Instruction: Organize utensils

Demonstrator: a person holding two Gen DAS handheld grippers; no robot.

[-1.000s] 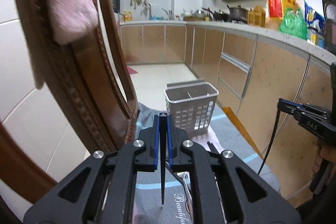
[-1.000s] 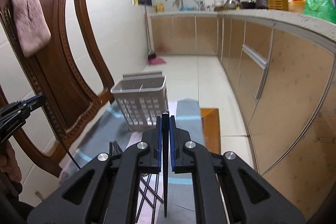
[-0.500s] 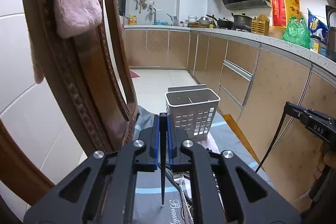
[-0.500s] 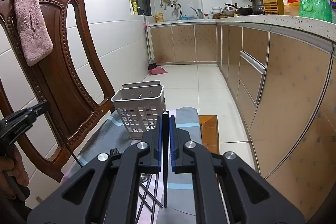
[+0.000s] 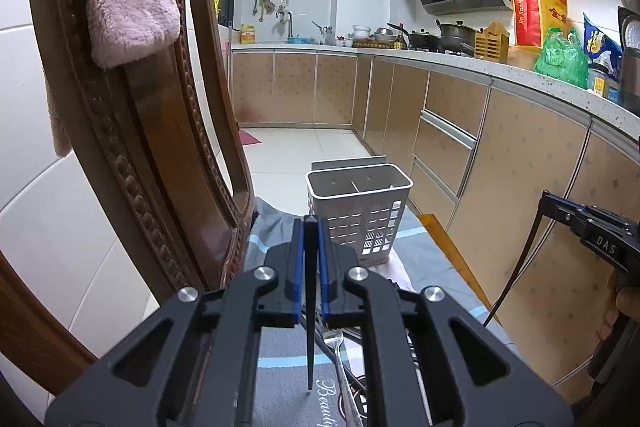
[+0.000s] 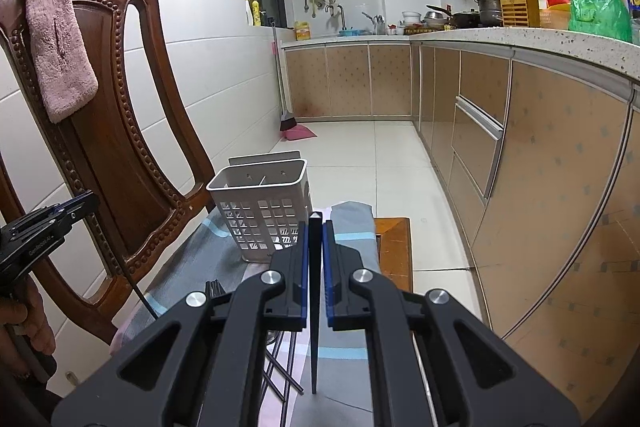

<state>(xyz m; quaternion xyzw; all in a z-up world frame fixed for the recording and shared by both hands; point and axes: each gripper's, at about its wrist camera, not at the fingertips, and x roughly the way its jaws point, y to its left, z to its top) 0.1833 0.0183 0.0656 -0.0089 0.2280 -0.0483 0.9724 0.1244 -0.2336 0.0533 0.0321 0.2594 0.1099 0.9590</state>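
Note:
A white perforated utensil holder [image 5: 362, 205] stands upright on a grey cloth [image 5: 288, 383] ahead of both grippers; it also shows in the right wrist view [image 6: 262, 211]. A fork [image 5: 338, 351] and other dark utensils lie on the cloth under my left gripper [image 5: 310, 227], whose jaws are shut with nothing between them. Thin dark utensils [image 6: 280, 363] lie under my right gripper [image 6: 316, 223], also shut and empty. Both grippers are held above the cloth, short of the holder.
A carved wooden chair back [image 6: 120, 147] with a pink towel [image 6: 56, 39] stands at the left. Kitchen cabinets [image 6: 540, 187] and a cluttered counter run along the right. A wooden board edge [image 6: 394, 247] pokes out beside the cloth. Tiled floor lies beyond.
Both grippers have tilted upward and risen a little, so the holder sits lower in view. Both stay shut.

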